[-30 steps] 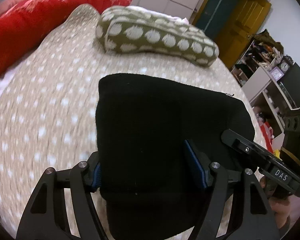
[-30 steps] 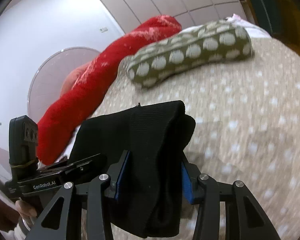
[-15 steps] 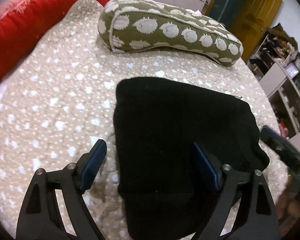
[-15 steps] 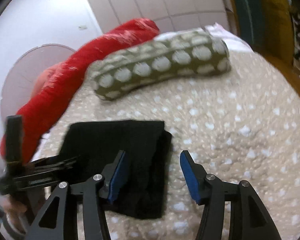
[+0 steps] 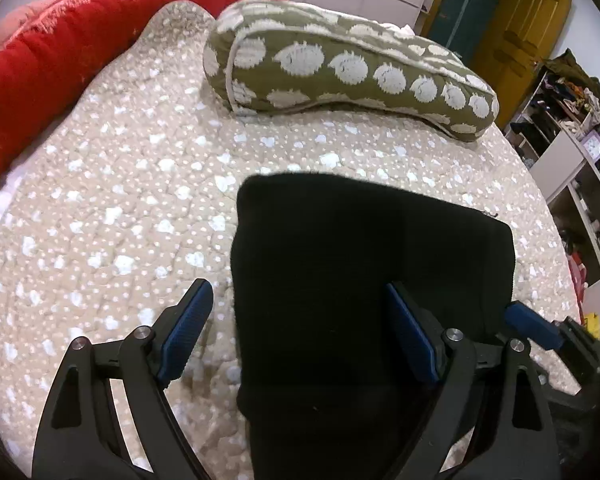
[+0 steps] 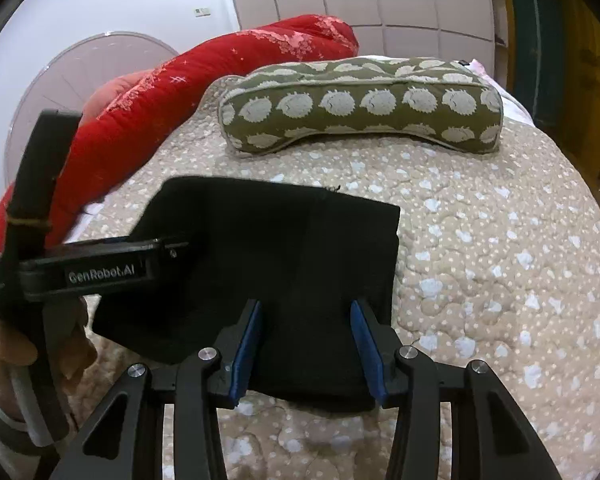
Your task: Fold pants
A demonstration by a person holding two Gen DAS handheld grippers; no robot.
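**Pants folded into a compact black block on the bed, both tools let go**

The black pants (image 5: 364,280) lie on the spotted beige quilt of the bed (image 5: 112,208), folded down to a thick, nearly square bundle, in front of the olive bolster pillow (image 5: 348,68) and to the right of the red duvet (image 5: 80,36). The cloth is matte and dark enough that layers are hard to read; a fold line runs down the right part in the right wrist view, and a small loose thread sticks up at the far edge.

The left tool (image 5: 300,336) has just been opening and now stands spread wide, its left pad over bare quilt and its right pad over the cloth, neither pressing. The right tool (image 6: 306,346) has narrowed a little and hangs over the near edge of the pants (image 6: 268,264), with a gap showing between its pads and the fabric: released, gripping nothing.

The fold looks essentially finished. To end the step well, both tools should lift straight away without snagging the top layer, since this soft stack would probably slide or spring open if dragged. If any tidying is wanted, a light flat press on the bulging near edge, pushed toward the pillow, would likely square the bundle without undoing it.
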